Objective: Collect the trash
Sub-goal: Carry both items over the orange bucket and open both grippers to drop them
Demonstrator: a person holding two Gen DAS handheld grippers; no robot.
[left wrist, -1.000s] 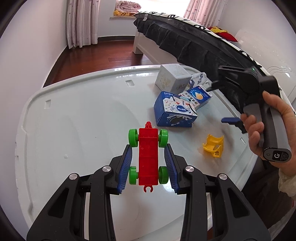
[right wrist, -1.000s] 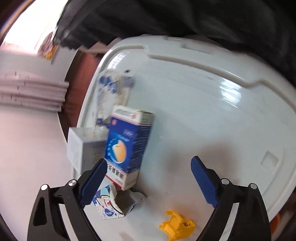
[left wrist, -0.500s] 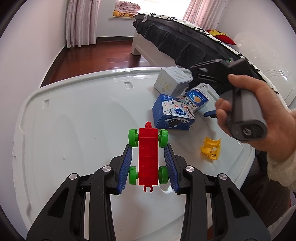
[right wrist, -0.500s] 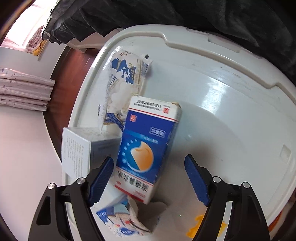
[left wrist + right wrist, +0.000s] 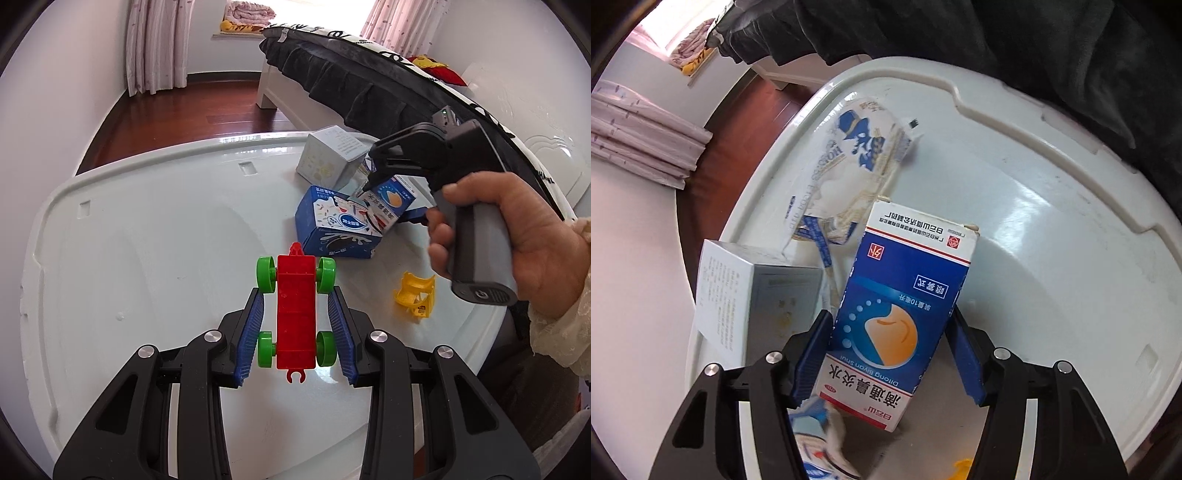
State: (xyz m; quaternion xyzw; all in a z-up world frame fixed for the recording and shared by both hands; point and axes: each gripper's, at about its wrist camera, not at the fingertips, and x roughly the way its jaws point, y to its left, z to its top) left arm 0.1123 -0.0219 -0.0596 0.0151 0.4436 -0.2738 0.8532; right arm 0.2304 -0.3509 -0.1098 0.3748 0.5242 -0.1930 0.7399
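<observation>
One bed (image 5: 369, 85), dark quilted cover, behind the table; two pink curtains, one at each upper corner of the left wrist view.

One white glossy table (image 5: 147, 229) with raised rim, carrying all items below.

Two handheld grippers, black frame, blue ribbed pads.
- Left gripper (image 5: 297, 291): pinching one toy car chassis (image 5: 296, 314), red body, four green wheels, one pad against each side between the front and rear wheels.
- Right gripper (image 5: 890, 354): held in one hand (image 5: 517, 243) with a lace cuff, pointed steeply down over the trash cluster. Jaws closing on the medicine box, which lies between them; the left pad sits at the box's edge, the right pad is just beside its other edge, and whether either presses cannot be told.

Trash, four pieces, grouped at the far right of the table:
- One pale cube carton (image 5: 738, 295), printed text on one face, just left of the medicine box.
- One blue snack carton (image 5: 332, 229), torn open at the top, lying nearest the toy car; the medicine box leans on it.
- One blue and white medicine box (image 5: 901, 314), orange drop emblem, Chinese lettering, tilted.
- One crumpled white and blue wrapper (image 5: 857, 162), flat on the table beyond the medicine box.

One small yellow plastic piece (image 5: 415, 295), apart from the cluster, near the table's right edge.
</observation>
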